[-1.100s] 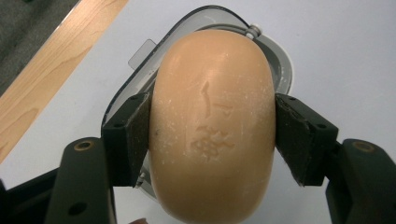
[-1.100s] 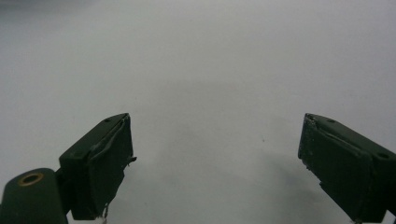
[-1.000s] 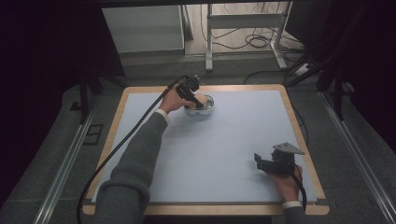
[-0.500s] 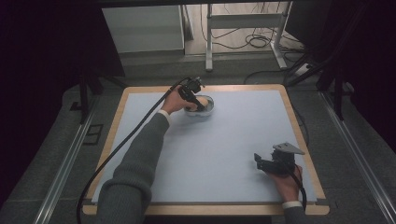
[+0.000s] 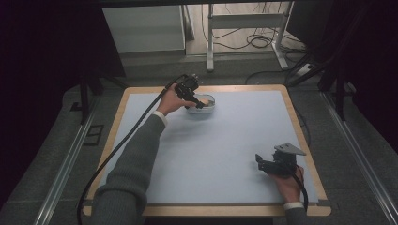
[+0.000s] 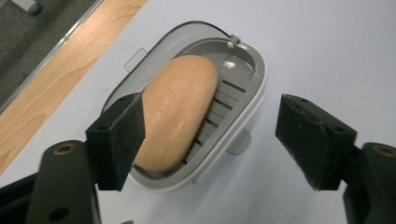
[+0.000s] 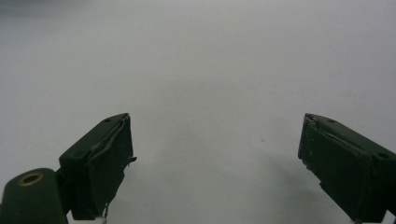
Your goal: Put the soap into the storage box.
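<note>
Just beyond the wide-spread left claw (image 6: 210,135), soap (image 6: 180,109) lies in its dish (image 6: 243,116).

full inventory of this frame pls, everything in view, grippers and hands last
soap: 1, orange-tan, lying in the dish
dish: 1, grey with slatted insert, far side of the mat, left of centre
lid: 1, clear, hinged open behind the dish
mat: 1, pale blue, covers the table top
table: 1, wood edge around the mat
cables: several, black, floor beyond the table
left gripper: 1, black, open over the dish, one finger by the soap
right gripper: 1, black, open, over bare mat near right
hands: 2, grey sleeves, one per gripper
</note>
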The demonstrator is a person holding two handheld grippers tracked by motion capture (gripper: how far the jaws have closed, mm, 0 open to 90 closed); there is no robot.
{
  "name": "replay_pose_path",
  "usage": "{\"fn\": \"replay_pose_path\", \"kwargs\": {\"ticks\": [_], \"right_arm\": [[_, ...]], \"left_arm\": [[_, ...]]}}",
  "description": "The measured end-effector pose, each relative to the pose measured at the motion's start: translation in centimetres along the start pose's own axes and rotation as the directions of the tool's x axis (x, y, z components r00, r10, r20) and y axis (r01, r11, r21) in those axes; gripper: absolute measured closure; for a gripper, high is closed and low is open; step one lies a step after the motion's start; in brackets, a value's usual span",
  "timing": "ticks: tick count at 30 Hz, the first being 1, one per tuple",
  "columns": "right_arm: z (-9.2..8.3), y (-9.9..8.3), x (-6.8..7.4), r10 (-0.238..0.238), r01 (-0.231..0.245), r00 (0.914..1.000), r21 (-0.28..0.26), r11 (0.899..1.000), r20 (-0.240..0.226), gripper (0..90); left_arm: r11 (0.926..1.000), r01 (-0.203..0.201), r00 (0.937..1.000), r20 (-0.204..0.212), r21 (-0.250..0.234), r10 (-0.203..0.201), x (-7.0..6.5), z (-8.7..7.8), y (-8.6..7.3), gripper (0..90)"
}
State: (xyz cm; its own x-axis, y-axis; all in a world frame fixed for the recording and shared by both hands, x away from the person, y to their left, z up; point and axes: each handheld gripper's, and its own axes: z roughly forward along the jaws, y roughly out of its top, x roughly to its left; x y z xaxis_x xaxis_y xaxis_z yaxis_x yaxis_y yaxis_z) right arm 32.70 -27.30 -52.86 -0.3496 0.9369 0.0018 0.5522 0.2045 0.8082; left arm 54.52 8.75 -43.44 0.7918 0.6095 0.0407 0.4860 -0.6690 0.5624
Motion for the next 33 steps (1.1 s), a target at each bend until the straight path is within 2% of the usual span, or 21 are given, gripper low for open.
{"fn": "replay_pose_path", "kwargs": {"ticks": [2,7,14,19,28,31,33], "right_arm": [[0.0,0.0,0.0,-0.005,0.005,1.0000,0.004,1.000,0.000,10.1],[0.0,0.0,-0.1,0.003,-0.003,1.0000,0.000,1.000,-0.003,10.1],[0.0,0.0,0.0,0.002,-0.002,1.0000,-0.003,1.000,0.000,10.1],[0.0,0.0,0.0,-0.002,0.002,1.0000,-0.001,1.000,0.004,10.1],[0.0,0.0,0.0,0.000,0.000,1.0000,-0.002,1.000,0.005,10.1],[0.0,0.0,0.0,-0.001,0.001,1.0000,-0.001,1.000,0.006,10.2],[0.0,0.0,0.0,-0.002,0.002,1.0000,0.000,1.000,0.007,10.1]], "left_arm": [[0.9999,-0.009,0.9999,-0.006,-0.006,0.009,-0.5,-0.8,-0.3,23.6],[0.9997,0.000,0.9999,-0.013,-0.026,-0.001,-1.5,-2.8,-1.5,22.2],[0.9977,0.006,0.9993,-0.036,-0.068,-0.008,-3.7,-5.1,-4.4,21.1],[0.9956,0.024,0.9988,-0.040,-0.091,-0.028,-4.7,-6.5,-6.2,19.8],[0.9874,0.066,0.9970,-0.032,-0.144,-0.071,-6.2,-7.9,-10.2,19.1],[0.9858,0.062,0.9970,-0.035,-0.156,-0.068,-6.9,-8.0,-11.7,19.0],[0.9822,0.082,0.9958,-0.028,-0.169,-0.087,-7.2,-8.1,-12.8,19.0]]}}
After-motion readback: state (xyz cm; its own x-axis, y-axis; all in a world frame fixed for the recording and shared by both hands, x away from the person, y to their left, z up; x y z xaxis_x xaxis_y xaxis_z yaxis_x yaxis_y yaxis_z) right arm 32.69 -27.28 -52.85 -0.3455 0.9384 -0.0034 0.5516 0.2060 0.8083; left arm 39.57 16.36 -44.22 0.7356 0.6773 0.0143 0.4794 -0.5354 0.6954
